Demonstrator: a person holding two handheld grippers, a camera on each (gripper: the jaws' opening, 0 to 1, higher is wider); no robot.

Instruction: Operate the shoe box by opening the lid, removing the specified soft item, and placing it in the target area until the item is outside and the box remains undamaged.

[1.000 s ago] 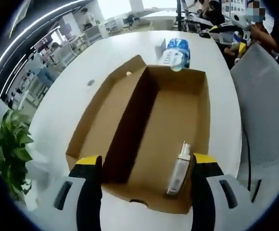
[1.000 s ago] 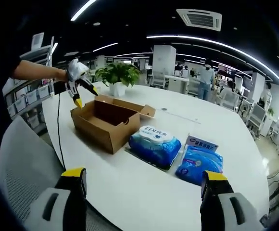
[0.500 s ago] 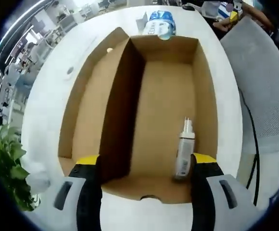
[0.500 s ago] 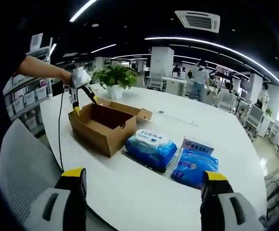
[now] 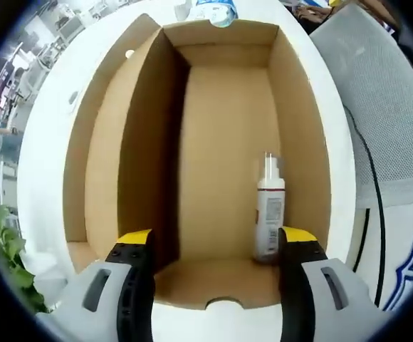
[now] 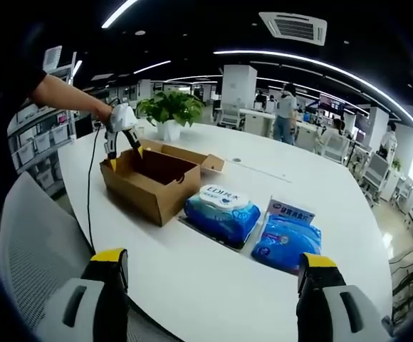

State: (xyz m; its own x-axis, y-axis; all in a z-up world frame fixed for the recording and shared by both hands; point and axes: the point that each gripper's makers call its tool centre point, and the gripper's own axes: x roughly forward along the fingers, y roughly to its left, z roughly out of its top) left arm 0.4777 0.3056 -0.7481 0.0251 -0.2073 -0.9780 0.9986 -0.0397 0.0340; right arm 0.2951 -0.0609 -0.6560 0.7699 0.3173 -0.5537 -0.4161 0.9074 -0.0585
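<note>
Looking down into the shoe box (image 5: 221, 142) from the left gripper view, the brown cardboard interior is open, its lid (image 5: 103, 142) folded out flat to one side and joined along a long wall. Inside, near the wall by the gripper's jaw, a small white bottle (image 5: 268, 221) with a narrow nozzle and a printed label rests on the box floor; whether it stands or lies is hard to tell from this angle. The left gripper (image 5: 215, 246) hovers over the near end wall, its yellow-tipped jaws spread wide apart and grasping nothing.

In the right gripper view the box (image 6: 149, 182) sits on a round white surface (image 6: 213, 285), with the left gripper (image 6: 119, 139) held by a person's hand above its far end. Just beside the box lies a blue soft pack of wipes (image 6: 222, 212) with a white label, and next to that a second blue pack (image 6: 286, 236). A potted plant (image 6: 169, 114) stands behind the box. The right gripper (image 6: 213, 265) is well apart from them, jaws released and empty.
</note>
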